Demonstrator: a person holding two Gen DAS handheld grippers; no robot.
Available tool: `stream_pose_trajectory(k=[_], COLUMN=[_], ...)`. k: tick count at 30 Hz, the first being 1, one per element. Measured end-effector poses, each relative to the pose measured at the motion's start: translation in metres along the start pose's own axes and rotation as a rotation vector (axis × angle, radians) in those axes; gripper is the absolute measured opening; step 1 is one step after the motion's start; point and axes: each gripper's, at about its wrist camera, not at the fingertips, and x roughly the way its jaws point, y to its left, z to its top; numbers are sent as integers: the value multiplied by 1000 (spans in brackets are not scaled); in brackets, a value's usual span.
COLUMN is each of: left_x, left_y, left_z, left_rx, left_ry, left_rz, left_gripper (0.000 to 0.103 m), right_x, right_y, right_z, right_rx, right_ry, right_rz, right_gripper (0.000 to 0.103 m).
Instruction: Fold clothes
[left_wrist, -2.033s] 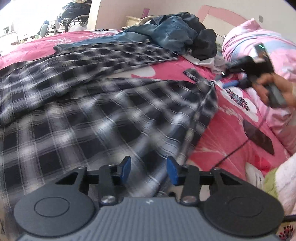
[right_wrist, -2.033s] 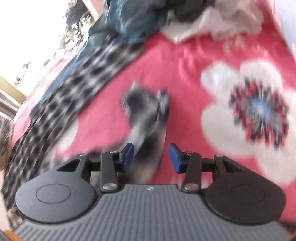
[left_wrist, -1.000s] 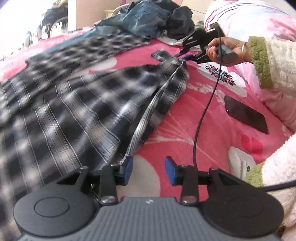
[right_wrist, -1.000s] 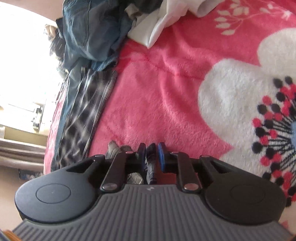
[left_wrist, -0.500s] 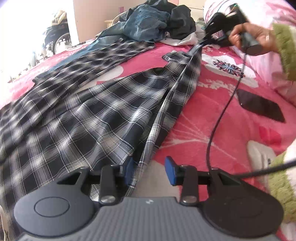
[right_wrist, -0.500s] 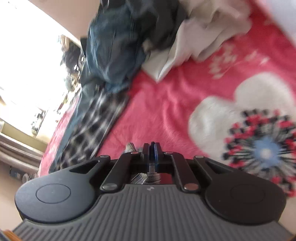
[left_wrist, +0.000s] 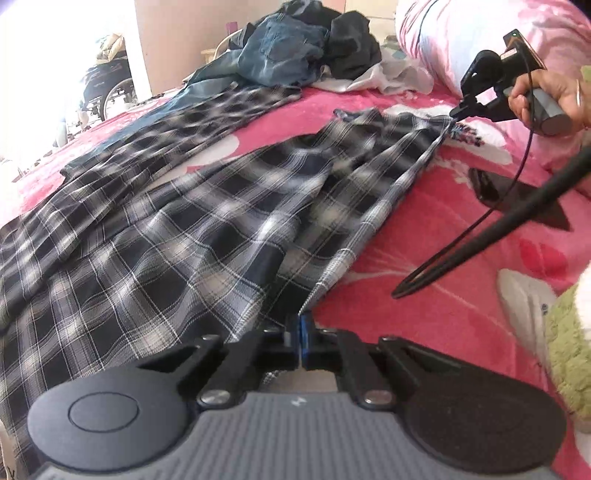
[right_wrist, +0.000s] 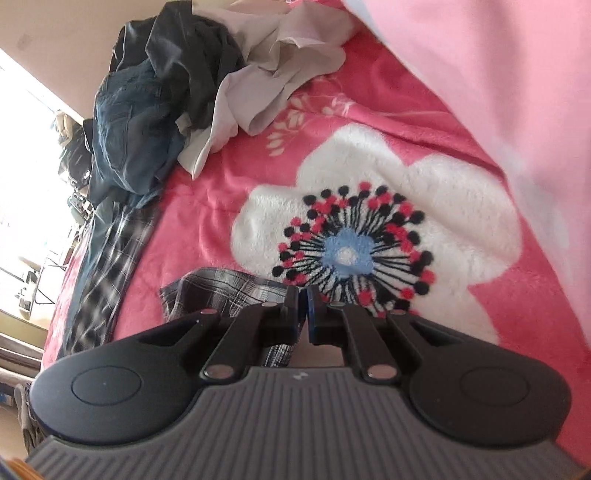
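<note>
Left wrist view: the left gripper (left_wrist: 300, 334) is clenched on the near end of the shirt's (left_wrist: 207, 229) right-hand hem, the blue pads pressed together with the plaid edge running up out of them. The shirt lies spread across the pink blanket (left_wrist: 436, 266) on the bed, its hem drawn in a taut line from this gripper to the right gripper (left_wrist: 455, 112). That gripper, held in a hand (left_wrist: 543, 94), is clenched on the far end of the same hem, lifted just off the blanket near the pillow (left_wrist: 461, 40). A black cable (left_wrist: 491, 206) hangs from it and loops down onto the blanket. A dark phone (left_wrist: 517, 195) lies flat by the bed's right edge.

Right wrist view: the right gripper's (right_wrist: 303, 306) pads are pressed together, with plaid cloth bunched at and below them, over a white flower print (right_wrist: 369, 229). A heap of clothes (right_wrist: 177, 92) sits at the far end of the bed.
</note>
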Motion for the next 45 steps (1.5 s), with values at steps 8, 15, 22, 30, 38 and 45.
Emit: stream_pose_trajectory(k=[8,15,22,30,38,45], left_x=[-5,-5,2,-6,-1,4], left_y=[-3,1,9,9,2,2], left_z=[-2,-6,-13,-12,-14,-15], left_rx=[-2,-32,-100,-111,-83,-97], left_ry=[18,49,110,91,110,109], left_rz=[-43,-83,-178,-144,-104,-108], left_gripper=[1,1,26,33,37,37], right_x=[-12,-26,-23,56,132,156], right_y=[-24,-35,-23,94,138,128], right_z=[-11,-17,-7,12,18,36], right_rx=[-17,-68,-198,-563,-751,-648], right_ry=[19,-17,-15,145,286,379], right_rz=[-83,-152,-63,189,168,224], right_gripper=[3,0,4,42,48,49])
